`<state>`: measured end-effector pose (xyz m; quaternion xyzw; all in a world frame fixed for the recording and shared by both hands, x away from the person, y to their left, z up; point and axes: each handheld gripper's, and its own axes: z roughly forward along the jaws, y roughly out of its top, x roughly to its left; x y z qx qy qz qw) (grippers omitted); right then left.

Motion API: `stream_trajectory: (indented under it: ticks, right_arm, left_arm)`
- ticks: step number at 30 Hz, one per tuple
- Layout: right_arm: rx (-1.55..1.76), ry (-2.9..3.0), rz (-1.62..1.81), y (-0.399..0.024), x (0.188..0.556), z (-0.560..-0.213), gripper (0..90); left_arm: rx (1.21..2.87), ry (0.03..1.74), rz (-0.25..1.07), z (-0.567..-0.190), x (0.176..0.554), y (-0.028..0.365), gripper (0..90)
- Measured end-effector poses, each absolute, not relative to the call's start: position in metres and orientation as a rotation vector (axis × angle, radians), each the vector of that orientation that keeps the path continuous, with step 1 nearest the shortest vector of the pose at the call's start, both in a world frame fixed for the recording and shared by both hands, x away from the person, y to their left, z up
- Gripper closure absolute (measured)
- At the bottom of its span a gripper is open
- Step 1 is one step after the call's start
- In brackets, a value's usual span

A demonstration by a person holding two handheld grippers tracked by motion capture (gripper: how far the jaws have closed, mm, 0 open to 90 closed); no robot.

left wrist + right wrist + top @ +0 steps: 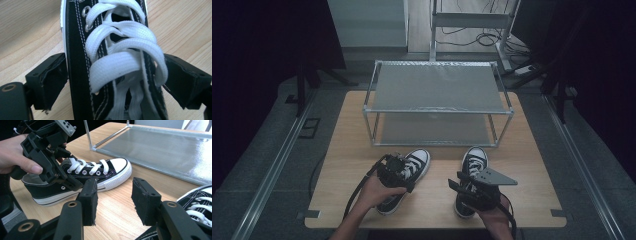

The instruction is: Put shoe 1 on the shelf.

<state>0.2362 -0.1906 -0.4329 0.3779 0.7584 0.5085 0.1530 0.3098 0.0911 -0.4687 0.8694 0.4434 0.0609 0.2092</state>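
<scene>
Left gripper [396, 172] straddles the laced throat of the left sneaker [409, 176], its jaws standing wide on either side of the upper with a sliver of gap at each pad, so it is released rather than clamped. In the left gripper view the sneaker [110, 62] runs straight away from the camera, its long axis in line with the gripper, toe pointing ahead toward the wire shelf rack [437, 102]. That alignment is what the coming move seems to turn on: closing would pinch the sneaker across its width. Right gripper [474, 192] hovers over the heel end of the right sneaker [472, 172], jaws parted and holding nothing; its own view shows bare worktop [117, 202] between the pads. Both sneakers lie on the worktop just in front of the rack, toes toward it, each beneath its own hand.
</scene>
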Motion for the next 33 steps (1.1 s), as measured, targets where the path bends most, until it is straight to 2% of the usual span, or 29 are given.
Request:
stream_trajectory:
  ticks: [18,27,33]
  right_arm:
    - [1.093,2.173,1.438,-0.191,0.238,-0.435,54.6]
    - [1.091,2.172,1.429,-0.192,0.238,-0.435,54.6]
    - [1.098,2.163,1.430,-0.195,0.239,-0.435,54.6]
  left_arm:
    - [2.475,1.323,0.074,-0.480,0.322,0.091,10.7]
    - [2.462,1.274,0.072,-0.479,0.321,0.094,13.7]
    - [2.415,1.220,0.150,-0.471,0.314,0.095,14.1]
